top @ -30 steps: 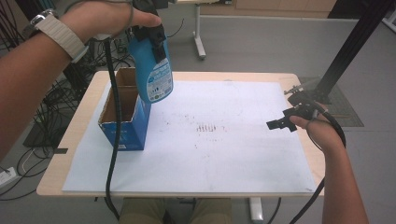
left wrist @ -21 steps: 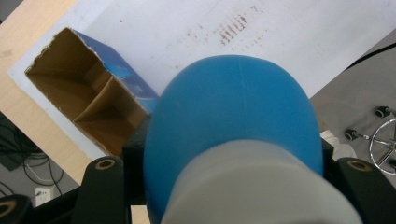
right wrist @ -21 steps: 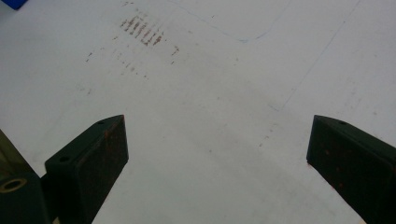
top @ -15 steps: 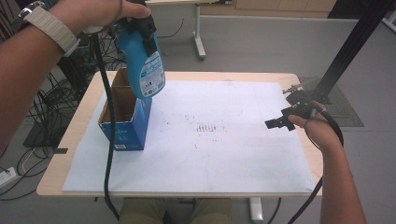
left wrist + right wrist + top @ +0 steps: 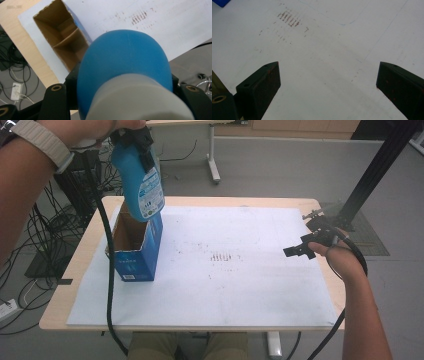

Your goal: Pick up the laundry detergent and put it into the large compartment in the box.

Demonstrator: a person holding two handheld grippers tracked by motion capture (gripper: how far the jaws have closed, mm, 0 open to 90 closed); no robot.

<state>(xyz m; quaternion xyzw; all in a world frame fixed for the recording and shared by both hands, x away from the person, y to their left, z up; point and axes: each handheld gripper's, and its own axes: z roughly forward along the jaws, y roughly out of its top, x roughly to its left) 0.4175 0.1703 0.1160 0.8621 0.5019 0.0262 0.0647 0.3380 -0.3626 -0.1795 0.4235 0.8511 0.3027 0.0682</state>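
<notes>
The blue bottle (image 5: 140, 180) hangs in the air over the open top of the blue carton (image 5: 135, 247), its base lowest and just above the carton's rim. My left gripper (image 5: 134, 137) is clamped on its upper end, near the white cap (image 5: 140, 100). That high grip leaves the body free to pass straight through the opening. In the left gripper view the bottle's rounded blue shoulder sits between my jaws, and beyond it I see the carton's brown interior with a cardboard divider (image 5: 66, 40) splitting it into compartments. Which compartment the base is lined up with I cannot tell.

The carton stands upright at the left end of the white sheet (image 5: 240, 275) that covers the table (image 5: 95, 245), mouth upward, so it can take or give up the bottle vertically. I judge the bottle to be in transit between carton and sheet.

My right gripper (image 5: 300, 249) rests low at the right edge of the sheet, well apart from the carton. Its jaws stand wide apart with nothing between them, plainly idle and kept out of the left hand's path. The smudged marks (image 5: 222, 256) mid-sheet are clear of both.
</notes>
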